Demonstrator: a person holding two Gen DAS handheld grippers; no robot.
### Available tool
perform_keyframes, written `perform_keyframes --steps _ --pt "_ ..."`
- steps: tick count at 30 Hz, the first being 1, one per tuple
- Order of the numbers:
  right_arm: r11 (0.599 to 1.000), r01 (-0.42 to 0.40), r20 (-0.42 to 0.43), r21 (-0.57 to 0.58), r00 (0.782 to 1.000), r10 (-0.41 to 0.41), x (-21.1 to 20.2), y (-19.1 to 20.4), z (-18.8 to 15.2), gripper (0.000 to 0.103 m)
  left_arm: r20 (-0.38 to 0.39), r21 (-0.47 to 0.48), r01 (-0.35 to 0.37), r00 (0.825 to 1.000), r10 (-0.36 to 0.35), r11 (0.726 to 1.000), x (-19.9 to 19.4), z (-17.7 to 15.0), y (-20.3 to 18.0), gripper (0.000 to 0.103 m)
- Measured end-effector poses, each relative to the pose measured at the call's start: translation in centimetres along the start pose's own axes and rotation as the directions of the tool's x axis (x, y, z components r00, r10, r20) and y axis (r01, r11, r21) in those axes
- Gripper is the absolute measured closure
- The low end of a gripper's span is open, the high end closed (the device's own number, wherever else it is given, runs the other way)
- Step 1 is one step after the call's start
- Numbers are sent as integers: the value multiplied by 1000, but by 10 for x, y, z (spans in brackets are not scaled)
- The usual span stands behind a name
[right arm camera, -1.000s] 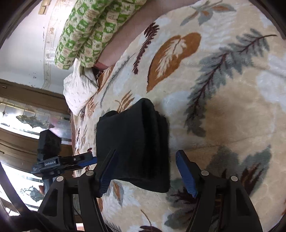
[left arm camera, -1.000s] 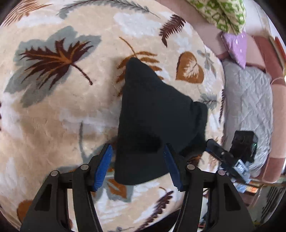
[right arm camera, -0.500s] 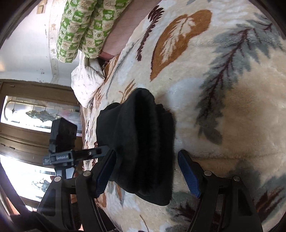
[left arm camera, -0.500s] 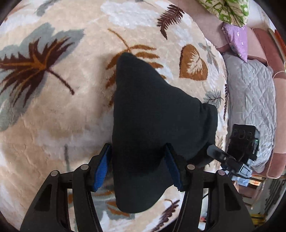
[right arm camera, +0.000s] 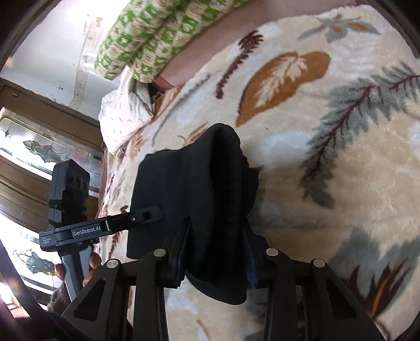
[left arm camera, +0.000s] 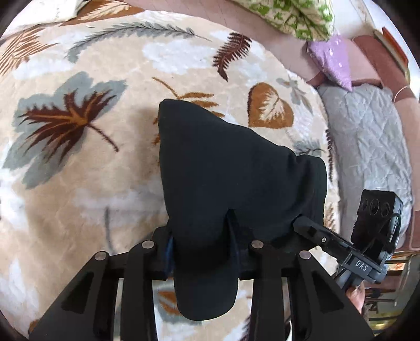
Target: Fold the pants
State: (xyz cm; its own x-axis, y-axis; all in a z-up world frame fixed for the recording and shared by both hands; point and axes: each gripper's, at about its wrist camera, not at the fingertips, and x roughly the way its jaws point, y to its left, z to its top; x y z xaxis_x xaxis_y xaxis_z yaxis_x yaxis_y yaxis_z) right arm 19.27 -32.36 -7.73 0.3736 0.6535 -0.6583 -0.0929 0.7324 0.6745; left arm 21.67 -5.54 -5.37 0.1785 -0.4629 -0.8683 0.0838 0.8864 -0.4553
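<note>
Pants (left arm camera: 225,183) pinched by both just-closed grippers' fingers (left arm camera: 172,251); only right view shows window (right arm camera: 39,147).

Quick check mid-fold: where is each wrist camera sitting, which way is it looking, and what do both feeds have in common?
Left wrist: rides the left gripper, looking down along its fingers at the black pants on the leaf blanket; the right gripper shows at right.
Right wrist: rides the right gripper, angled down at the pants; the left gripper and a hand show at left.
Shared: pants, blanket, green pillow, both grippers clamped on the pants, having just closed.
</note>
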Motion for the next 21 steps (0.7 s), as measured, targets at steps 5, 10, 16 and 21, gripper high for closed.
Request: perform_keyframes --steps 5,10,16,21 --pt "998 -3 20 -64 1000 5 -10 49 -3 68 64 -6 23 998 -23 1000 -53 -1 13 73" --pt "993 -53 62 -109 996 60 -4 103 1 68 131 3 -31 991 30 1000 -98 7 36 72" --pt "996 -61 5 -60 998 62 57 113 -21 68 44 -37 -94 994 96 995 -67 7 93 72" --pt "999 5 -2 -32 1000 -5 96 98 -35 68 15 -53 -67 998 68 996 -38 8 125 72"
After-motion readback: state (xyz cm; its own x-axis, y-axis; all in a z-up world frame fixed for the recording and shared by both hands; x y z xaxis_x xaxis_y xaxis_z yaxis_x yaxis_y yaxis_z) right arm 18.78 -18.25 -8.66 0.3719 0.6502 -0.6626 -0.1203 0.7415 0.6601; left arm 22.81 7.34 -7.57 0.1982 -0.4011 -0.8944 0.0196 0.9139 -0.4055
